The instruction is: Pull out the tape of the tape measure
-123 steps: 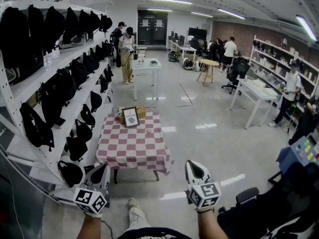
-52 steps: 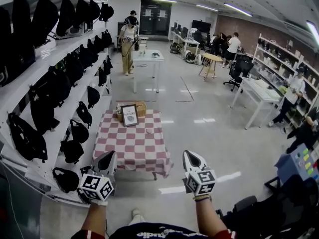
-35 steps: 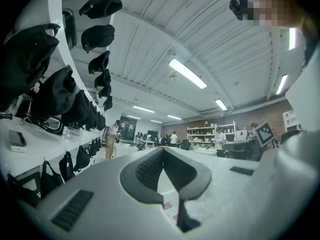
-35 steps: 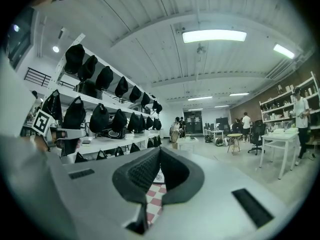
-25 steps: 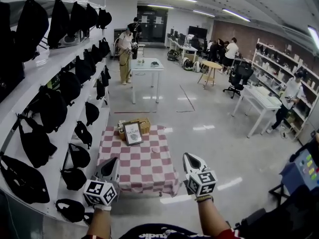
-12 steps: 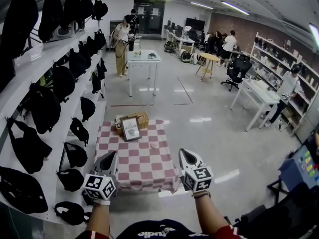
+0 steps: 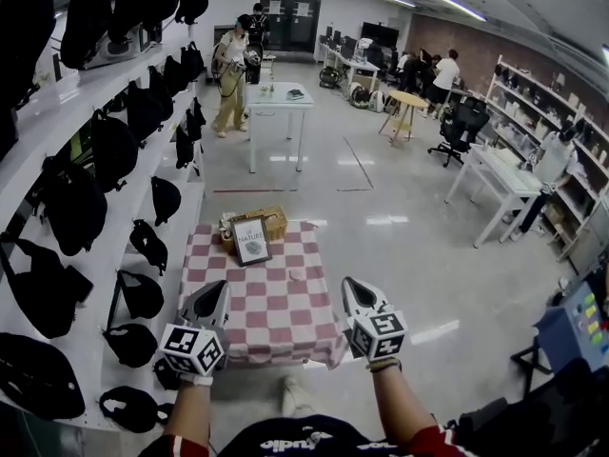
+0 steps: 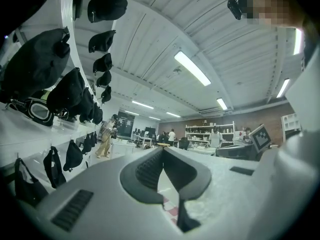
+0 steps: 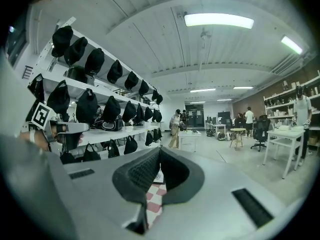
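Observation:
A low table with a red-and-white checked cloth (image 7: pixel 249 305) stands just ahead of me. On it are a framed picture (image 7: pixel 251 241), a woven basket (image 7: pixel 265 220) and a small pale object (image 7: pixel 297 274), too small to identify. No tape measure is clear to me. My left gripper (image 7: pixel 219 288) and right gripper (image 7: pixel 348 285) hover side by side over the table's near edge, both shut and empty. In the left gripper view the left gripper (image 8: pixel 163 149) has its tips together. The right gripper (image 9: pixel 160 148) looks the same in its own view, with the checked cloth showing below.
White shelves hung with black bags (image 7: pixel 105 150) run along the left. Further back stand a white table (image 7: pixel 279 96) with people beside it, more tables (image 7: pixel 500 174) and an office chair (image 7: pixel 461 122) at the right. A box with coloured buttons (image 7: pixel 582 317) sits at the near right.
The table has come nearer and now lies just beyond both grippers. Both grippers moved forward together and stayed shut.

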`<state>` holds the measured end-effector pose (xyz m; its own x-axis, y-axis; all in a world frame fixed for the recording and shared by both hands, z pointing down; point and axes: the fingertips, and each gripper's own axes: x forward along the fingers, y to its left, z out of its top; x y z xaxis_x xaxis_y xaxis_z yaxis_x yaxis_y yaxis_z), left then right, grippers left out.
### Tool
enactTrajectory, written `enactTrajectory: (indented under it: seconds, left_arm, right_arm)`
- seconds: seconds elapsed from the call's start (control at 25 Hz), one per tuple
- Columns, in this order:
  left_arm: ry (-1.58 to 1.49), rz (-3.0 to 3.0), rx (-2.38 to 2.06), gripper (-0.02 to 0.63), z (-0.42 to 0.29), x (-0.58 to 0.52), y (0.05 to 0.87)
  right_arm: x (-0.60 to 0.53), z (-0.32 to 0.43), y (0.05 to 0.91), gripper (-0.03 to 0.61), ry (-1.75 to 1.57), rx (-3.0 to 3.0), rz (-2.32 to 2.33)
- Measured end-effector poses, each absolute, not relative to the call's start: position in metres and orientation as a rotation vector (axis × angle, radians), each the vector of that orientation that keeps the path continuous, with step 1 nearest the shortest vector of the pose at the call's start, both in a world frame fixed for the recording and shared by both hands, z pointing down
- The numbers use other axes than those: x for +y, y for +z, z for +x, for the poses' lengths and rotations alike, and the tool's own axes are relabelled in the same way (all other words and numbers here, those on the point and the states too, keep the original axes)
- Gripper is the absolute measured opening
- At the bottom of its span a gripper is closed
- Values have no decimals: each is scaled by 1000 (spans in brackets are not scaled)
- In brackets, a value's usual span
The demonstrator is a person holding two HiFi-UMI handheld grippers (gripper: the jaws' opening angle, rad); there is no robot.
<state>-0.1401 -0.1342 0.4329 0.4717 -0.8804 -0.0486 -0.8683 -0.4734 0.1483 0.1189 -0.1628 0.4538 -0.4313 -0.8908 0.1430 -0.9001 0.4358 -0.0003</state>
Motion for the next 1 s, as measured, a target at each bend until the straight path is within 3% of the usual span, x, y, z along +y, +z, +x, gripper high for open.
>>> enactTrajectory:
  seconds: [0.52,0.68,0.84,1.0]
  left_arm:
    - [-160,2612,-1609,5,-130,-217,421]
    - [-141,2624,-1604,5,-127,-230,421]
    - [-114,2636,-1590,5,-123,-240,424]
    - [-98,2644,-1576,5,-118,-245,428]
  right_arm:
    - [-260,122,440,22,80,-2647,1557]
    - [-275,111,448,120,95,-2688,1481]
    - [-288,98,462,295,105,-2681,1398]
    - [-300,95,478,334,113,-2662,1369]
